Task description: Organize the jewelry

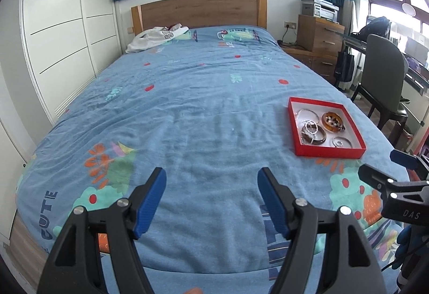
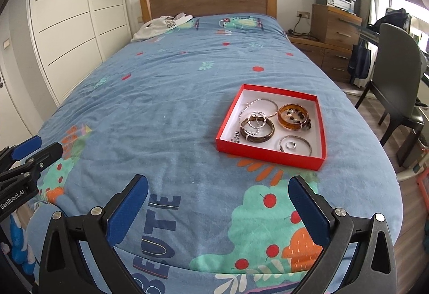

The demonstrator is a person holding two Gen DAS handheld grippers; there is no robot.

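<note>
left claw (image 1: 211, 173) spread wide, empty; right claw (image 2: 218, 182) likewise

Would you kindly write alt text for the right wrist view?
An open red box of bangles, chains and rings sits on a blue patterned bedspread. The right gripper, fingers wide apart and empty, points toward it; the left gripper shows at the left edge.

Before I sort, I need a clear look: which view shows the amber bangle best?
The right wrist view: the amber bangle appears larger and nearer centre. The left wrist view shows it smaller, off right.
</note>
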